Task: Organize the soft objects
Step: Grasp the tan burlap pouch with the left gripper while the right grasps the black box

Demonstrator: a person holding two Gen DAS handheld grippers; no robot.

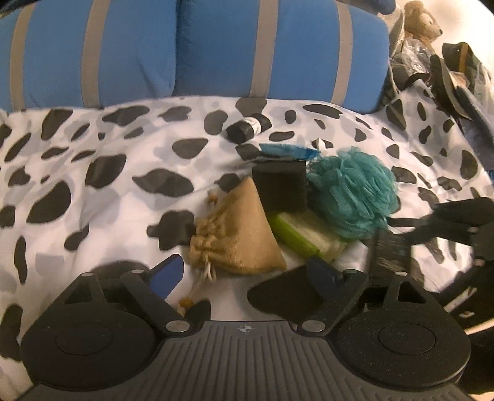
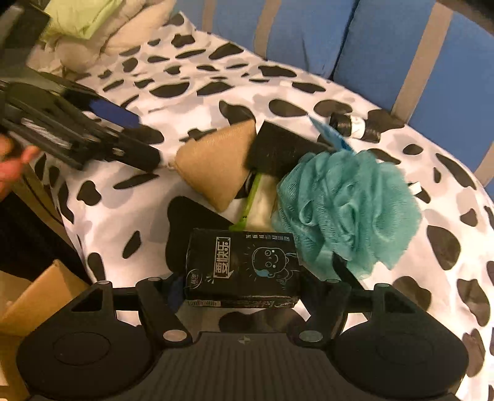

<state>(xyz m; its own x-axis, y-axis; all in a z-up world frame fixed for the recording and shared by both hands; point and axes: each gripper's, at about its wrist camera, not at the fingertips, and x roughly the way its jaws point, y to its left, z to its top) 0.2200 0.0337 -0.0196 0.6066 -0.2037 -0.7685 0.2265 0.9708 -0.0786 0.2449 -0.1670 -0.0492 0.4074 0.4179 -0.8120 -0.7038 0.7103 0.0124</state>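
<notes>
A tan drawstring pouch (image 1: 237, 228) lies on the cow-print bed cover (image 1: 108, 191). My left gripper (image 1: 245, 263) is open, with its fingertips on either side of the pouch's near end and no pad pressing on it. Behind the pouch sit a black sponge (image 1: 281, 185), a green-and-white sponge (image 1: 305, 234) and a teal bath puff (image 1: 352, 191). In the right wrist view my right gripper (image 2: 244, 277) is shut on a black tissue pack (image 2: 240, 268), lifted just in front of the teal puff (image 2: 349, 209).
Blue cushions with grey stripes (image 1: 216, 46) line the back of the bed. A black roll (image 1: 247, 128) and a blue packet (image 1: 287, 151) lie behind the pile. A teddy bear (image 1: 420, 18) and bags sit at the far right. A cardboard box (image 2: 40, 299) stands beside the bed.
</notes>
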